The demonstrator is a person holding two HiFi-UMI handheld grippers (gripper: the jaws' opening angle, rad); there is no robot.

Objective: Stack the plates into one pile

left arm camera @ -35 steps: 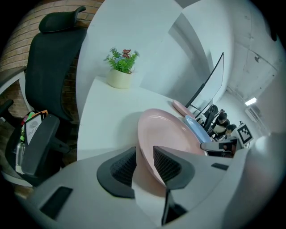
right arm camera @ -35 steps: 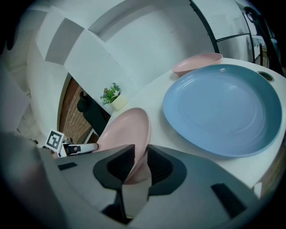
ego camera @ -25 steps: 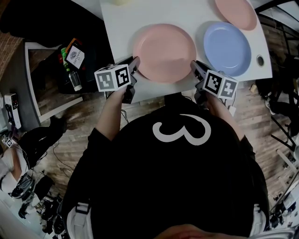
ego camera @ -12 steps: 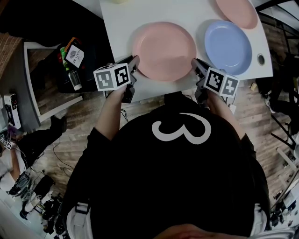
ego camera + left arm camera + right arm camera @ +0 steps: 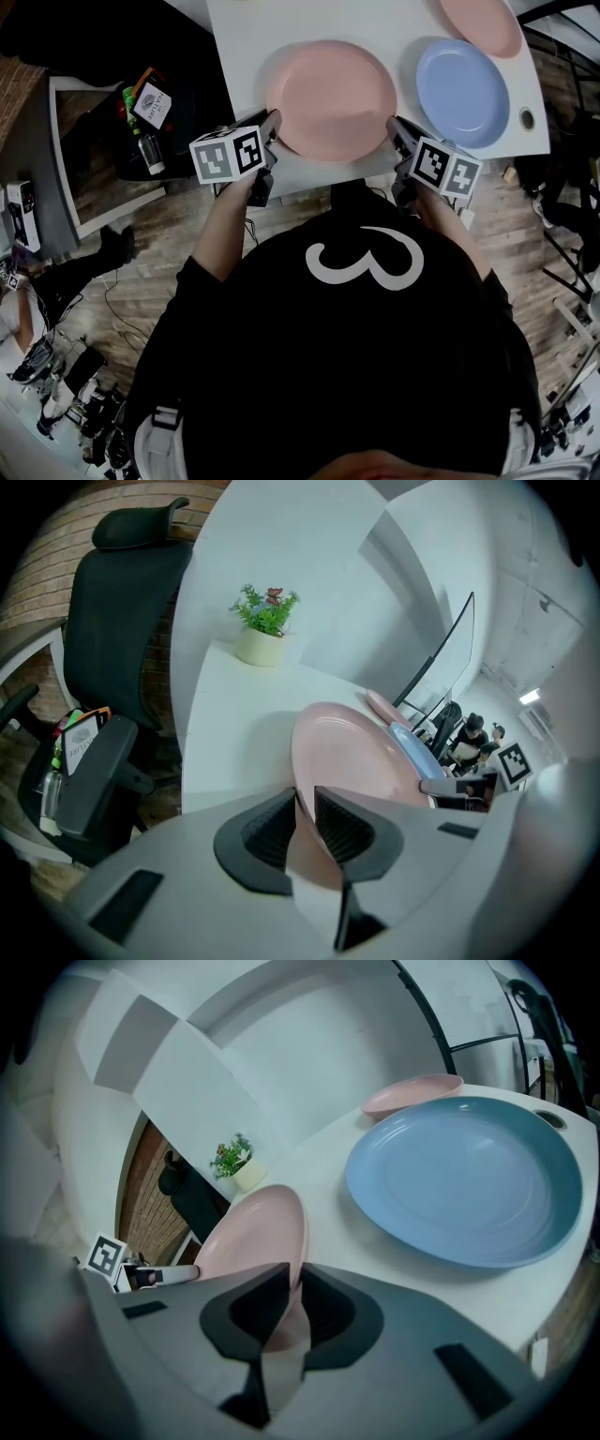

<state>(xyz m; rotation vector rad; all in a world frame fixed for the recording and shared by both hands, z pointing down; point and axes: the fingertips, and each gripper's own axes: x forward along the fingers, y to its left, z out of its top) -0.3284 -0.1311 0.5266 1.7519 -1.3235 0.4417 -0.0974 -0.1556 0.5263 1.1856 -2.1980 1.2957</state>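
Observation:
A large pink plate [image 5: 330, 98] lies on the white table [image 5: 253, 37] near its front edge. My left gripper [image 5: 270, 127] holds its left rim and my right gripper [image 5: 394, 131] holds its right rim. In the left gripper view the ribbed pads [image 5: 272, 832] clamp the pink plate's [image 5: 356, 752] edge at the left gripper [image 5: 305, 803]. The right gripper [image 5: 295, 1283] likewise pinches the pink plate [image 5: 248, 1232]. Both pairs of jaws have just been closing with the rim between them. A blue plate [image 5: 464, 80] lies to the right, and a second pink plate [image 5: 483, 23] behind it.
A small potted plant [image 5: 265, 621] stands at the table's far left. A round cable hole [image 5: 526, 117] sits by the right edge. A black office chair [image 5: 122, 621] stands left of the table, beside a low shelf with bottles [image 5: 145, 141].
Both grippers stay at the two sides of the pink plate. The table and plates sit a little higher in the head view, as the camera has shifted.

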